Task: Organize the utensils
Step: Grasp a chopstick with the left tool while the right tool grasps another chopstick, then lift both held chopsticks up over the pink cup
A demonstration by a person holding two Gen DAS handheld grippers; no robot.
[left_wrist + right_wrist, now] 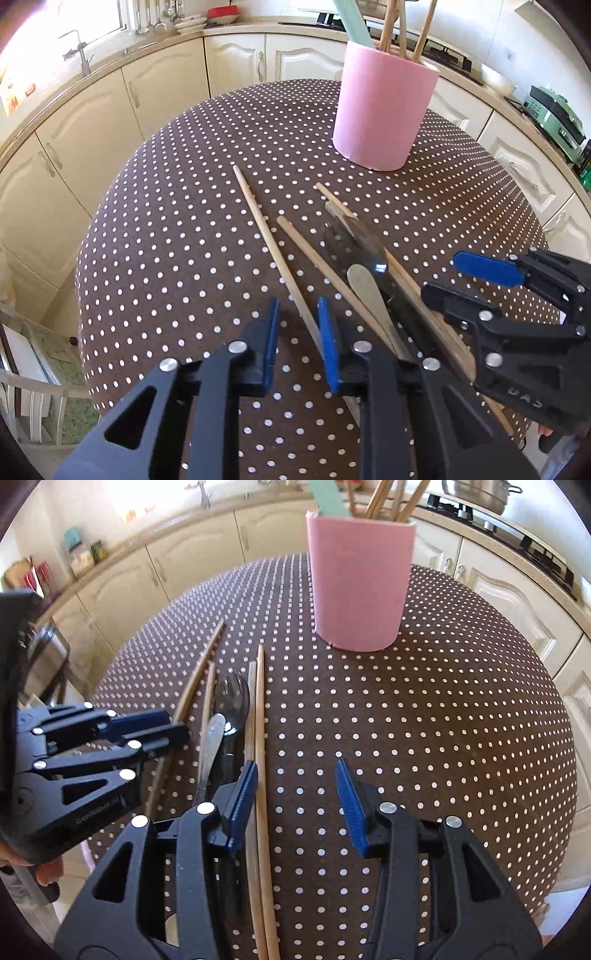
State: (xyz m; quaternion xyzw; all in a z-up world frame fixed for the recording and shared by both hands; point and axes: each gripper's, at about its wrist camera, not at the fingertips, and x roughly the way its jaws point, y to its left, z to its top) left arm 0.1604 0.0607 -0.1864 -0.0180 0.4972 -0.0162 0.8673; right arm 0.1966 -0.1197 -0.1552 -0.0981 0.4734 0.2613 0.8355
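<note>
Chopsticks (pixel 260 775) beside right tool (pixel 295 801)

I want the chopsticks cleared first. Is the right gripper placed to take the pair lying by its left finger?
Probably yes. The right gripper is open and empty, and the chopstick pair lies bare on the tablecloth just inside its left finger. The black fork lies close beside it, so a slight shift right seems wise.

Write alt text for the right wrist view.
The open right tool hovers over a pair of wooden chopsticks on the brown polka-dot tablecloth. A black plastic fork lies left; the pink cylindrical holder stands behind.
</note>
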